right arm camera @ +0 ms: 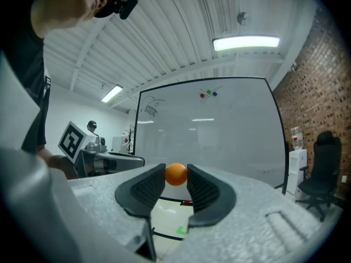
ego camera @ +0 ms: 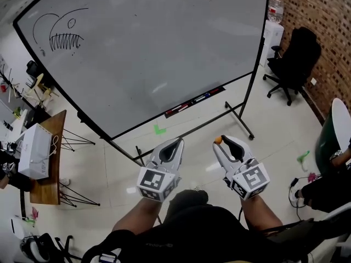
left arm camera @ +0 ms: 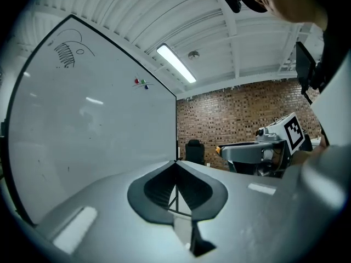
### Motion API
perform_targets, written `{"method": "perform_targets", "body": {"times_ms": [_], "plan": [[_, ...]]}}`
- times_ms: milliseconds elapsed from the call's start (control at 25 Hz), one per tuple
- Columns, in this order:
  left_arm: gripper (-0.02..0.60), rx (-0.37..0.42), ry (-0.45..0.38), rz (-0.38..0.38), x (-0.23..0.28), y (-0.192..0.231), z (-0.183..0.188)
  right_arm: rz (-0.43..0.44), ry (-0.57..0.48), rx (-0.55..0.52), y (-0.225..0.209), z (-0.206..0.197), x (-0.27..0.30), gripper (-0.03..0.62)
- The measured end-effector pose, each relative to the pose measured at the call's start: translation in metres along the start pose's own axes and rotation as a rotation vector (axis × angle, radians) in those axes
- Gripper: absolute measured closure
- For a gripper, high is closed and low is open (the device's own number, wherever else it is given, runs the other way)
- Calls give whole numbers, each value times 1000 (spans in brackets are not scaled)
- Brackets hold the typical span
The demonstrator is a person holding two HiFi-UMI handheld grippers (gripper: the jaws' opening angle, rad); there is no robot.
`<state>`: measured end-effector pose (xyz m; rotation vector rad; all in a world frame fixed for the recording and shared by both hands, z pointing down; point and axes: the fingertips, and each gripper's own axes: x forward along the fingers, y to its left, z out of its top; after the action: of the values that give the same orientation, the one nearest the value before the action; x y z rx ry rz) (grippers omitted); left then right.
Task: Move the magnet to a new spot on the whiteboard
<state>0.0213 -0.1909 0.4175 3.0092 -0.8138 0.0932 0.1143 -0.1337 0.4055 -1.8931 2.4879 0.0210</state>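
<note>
The small round orange magnet [right arm camera: 176,175] is sitting pinched between the tips of our right tongs [ego camera: 220,141], whose pads are pressing on its two sides. It is off the large white whiteboard on its black-framed stand [ego camera: 153,48] and well apart from the board's lower edge, out over the floor. We are gripping it at the very tips, we judge, so that it is standing proud of the pads and can meet the board's surface first.

Our left tongs [ego camera: 176,142] are closed tip to tip with nothing between them, riding beside the right pair. They are idle because one pair is enough for so light a carry. Both pairs are pointing level toward the board.

A cluster of small red, green and blue magnets [right arm camera: 208,94] is sitting near the board's top edge, and a black marker drawing of a toothed fish [ego camera: 61,34] is filling its top left corner, so the wide bare middle is offering plenty of free spots. We judge that the placing is not yet done.
</note>
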Motion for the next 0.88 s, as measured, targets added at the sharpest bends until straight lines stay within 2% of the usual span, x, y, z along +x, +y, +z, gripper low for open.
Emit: {"method": "perform_targets", "body": {"times_ms": [120, 360, 560, 880], "plan": [[566, -14, -1, 13, 28, 9, 5, 9, -32, -60, -22, 24, 12, 485], [565, -10, -32, -43, 101, 12, 12, 0, -60, -120, -95, 63, 56, 485], [565, -9, -84, -5, 147, 49, 37, 8, -102, -166, -154, 106, 117, 485], [565, 10, -94, 48, 188, 97, 52, 79, -215, -278, -181, 183, 214, 485]]}}
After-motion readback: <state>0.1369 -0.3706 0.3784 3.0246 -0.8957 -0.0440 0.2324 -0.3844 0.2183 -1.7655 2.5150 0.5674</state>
